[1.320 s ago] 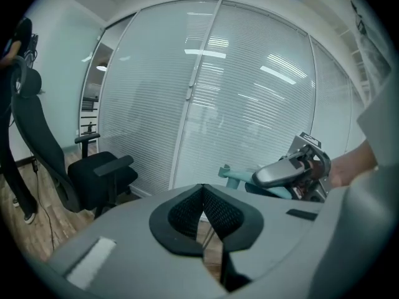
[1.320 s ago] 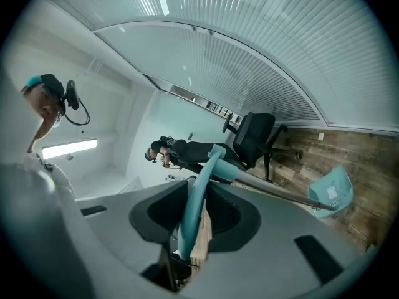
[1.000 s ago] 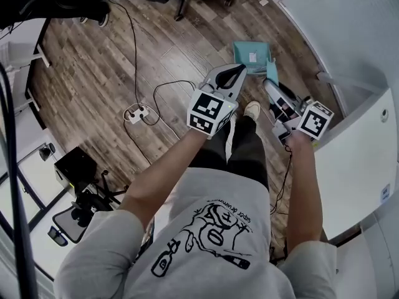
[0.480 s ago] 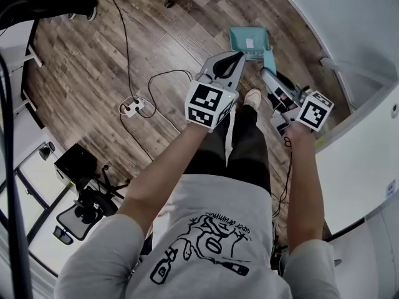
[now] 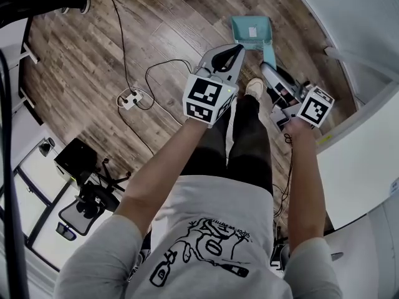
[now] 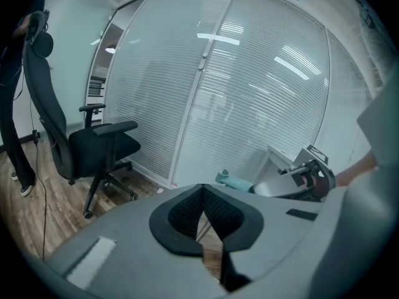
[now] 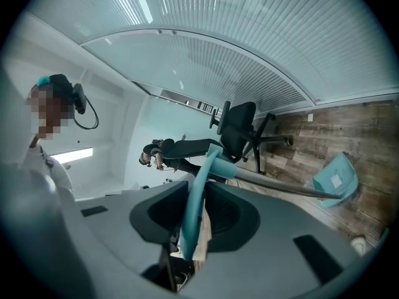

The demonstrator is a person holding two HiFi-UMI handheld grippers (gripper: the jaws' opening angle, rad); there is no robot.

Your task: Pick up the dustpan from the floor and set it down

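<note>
The teal dustpan [image 5: 252,31] hangs tilted low over the wood floor on a long grey pole. In the right gripper view the pan [image 7: 336,180] is at the right, and its teal handle loop [image 7: 192,213] runs between the jaws. My right gripper [image 5: 272,78] is shut on that handle. Left of it, my left gripper [image 5: 228,57] is shut with nothing in it. From the left gripper view [image 6: 202,195] I see the teal handle [image 6: 234,181] beside the right gripper [image 6: 299,182].
A power strip [image 5: 133,97] with trailing cables lies on the floor at the left. A black office chair [image 6: 93,148] stands by the glass wall with blinds [image 6: 249,92]. A white desk [image 5: 368,148] borders the right. My shoe [image 5: 254,87] is below the grippers.
Both grippers have sunk toward the floor, the right one carrying the dustpan down with it. The pan now sits higher up in the head view.
</note>
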